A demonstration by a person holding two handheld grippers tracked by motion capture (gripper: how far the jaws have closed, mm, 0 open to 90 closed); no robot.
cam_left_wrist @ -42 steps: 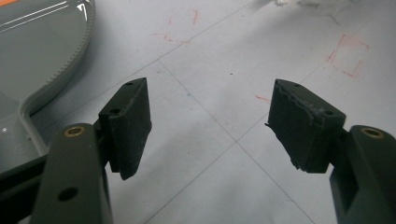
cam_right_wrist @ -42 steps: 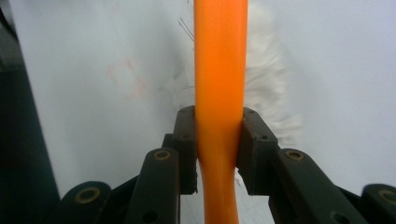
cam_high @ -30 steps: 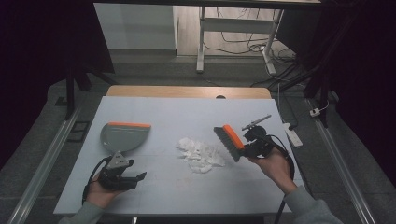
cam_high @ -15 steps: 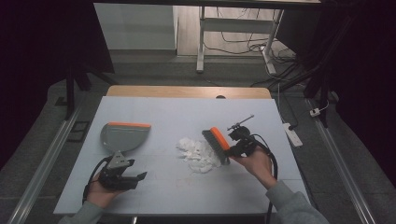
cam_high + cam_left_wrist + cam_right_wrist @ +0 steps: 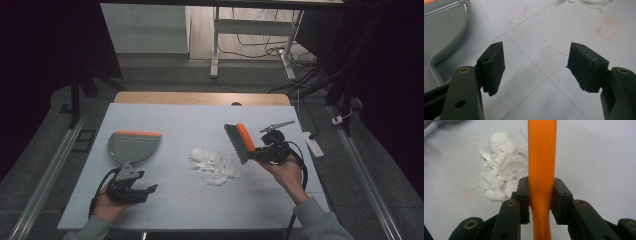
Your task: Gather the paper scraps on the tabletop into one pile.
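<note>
A hand brush (image 5: 241,142) with an orange back and dark bristles hangs tilted just right of a heap of crumpled white paper (image 5: 215,164). My right gripper (image 5: 256,151) is shut on its handle. In the right gripper view the jaws clamp the orange handle (image 5: 542,157) from both sides at my right gripper (image 5: 541,195), with the paper (image 5: 501,170) to the left beyond it. A grey dustpan (image 5: 134,145) with an orange lip lies flat at the left. My left gripper (image 5: 146,183) rests near the front edge, open and empty (image 5: 536,52), with the dustpan rim (image 5: 444,30) at upper left.
The work surface is a pale sheet (image 5: 190,120) on a wooden table, marked with faint red scribbles (image 5: 607,28). A white power strip (image 5: 314,145) lies off the right edge. Table legs and cables stand on the floor behind.
The brush swung left against the paper heap, then came back right and a little higher. The left gripper and the dustpan kept still.
</note>
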